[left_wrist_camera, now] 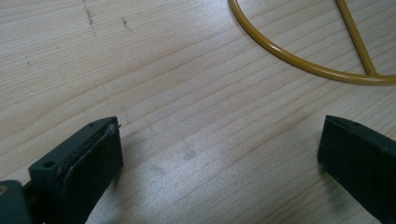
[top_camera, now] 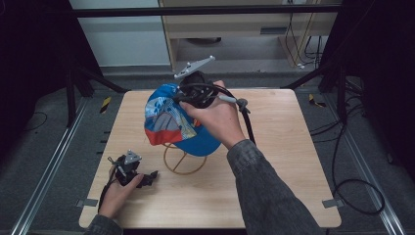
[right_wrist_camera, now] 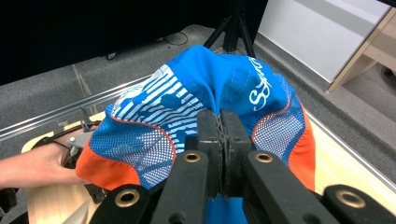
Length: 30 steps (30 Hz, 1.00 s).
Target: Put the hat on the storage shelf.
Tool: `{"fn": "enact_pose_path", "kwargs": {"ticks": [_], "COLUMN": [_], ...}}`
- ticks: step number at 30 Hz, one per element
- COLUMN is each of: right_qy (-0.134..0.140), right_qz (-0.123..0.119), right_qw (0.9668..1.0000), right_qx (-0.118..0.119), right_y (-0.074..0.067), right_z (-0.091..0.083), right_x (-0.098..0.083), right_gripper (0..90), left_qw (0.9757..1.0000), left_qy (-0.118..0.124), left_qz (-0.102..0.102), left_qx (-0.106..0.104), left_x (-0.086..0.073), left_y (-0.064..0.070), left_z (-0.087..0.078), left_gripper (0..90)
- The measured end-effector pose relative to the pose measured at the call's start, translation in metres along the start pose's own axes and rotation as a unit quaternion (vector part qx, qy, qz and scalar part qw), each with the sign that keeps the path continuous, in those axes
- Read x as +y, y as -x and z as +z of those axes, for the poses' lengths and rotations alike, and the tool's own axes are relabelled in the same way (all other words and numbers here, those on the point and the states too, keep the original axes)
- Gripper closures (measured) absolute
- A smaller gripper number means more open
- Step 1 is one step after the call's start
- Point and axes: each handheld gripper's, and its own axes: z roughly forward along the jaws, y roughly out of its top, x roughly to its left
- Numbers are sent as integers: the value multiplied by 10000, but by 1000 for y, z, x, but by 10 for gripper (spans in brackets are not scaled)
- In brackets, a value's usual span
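1. High view: the right gripper point(top_camera: 188, 95) holds a blue cap point(top_camera: 171, 120) in the air above a yellow wire stand point(top_camera: 183, 159) near the middle of the wooden table point(top_camera: 274, 161); the cap has orange trim and white patterning; the left gripper point(top_camera: 149, 177) rests low on the table near its front left, beside the stand's ring; my guess is that the cap is meant for the stand, so it should be brought down with its hollow facing the wire.

2. Left gripper view: the jaws stand wide apart with nothing between them, hovering over bare wood; an arc of the stand and one spoke lie ahead; from here it could steady the ring while the cap settles.

3. Right gripper view: the jaws are pressed together on a fold of the cap's fabric; mesh panels flank the pinch; white script on the crown begins with an "S", but the rest is creased and I cannot read it.
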Motion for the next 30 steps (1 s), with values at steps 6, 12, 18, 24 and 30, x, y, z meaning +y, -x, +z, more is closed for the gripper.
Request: {"fn": "enact_pose_path", "kwargs": {"ticks": [6,12,18,24,30], "right_qy": [-99,-184,-213,-250,-260], "right_qz": [10,25,21,-2,-15], "right_qw": [9999,9998,9998,9997,9996], "right_qx": [51,73,53,66,92], "right_y": [-2,-2,-2,-2,-3], "right_z": [8,14,15,16,17], "right_x": [-3,-5,-7,-7,-8], "right_gripper": [885,876,882,895,893], "left_qw": [10000,10000,10000,10000,10000], "left_qy": [5,2,2,3,3], "left_qz": [-1,0,1,-1,-1], "left_qx": [4,1,1,1,2], "left_x": [0,0,0,0,0], "left_y": [0,0,0,0,0], "left_z": [0,0,0,0,0], "left_gripper": [0,0,0,0,0]}}
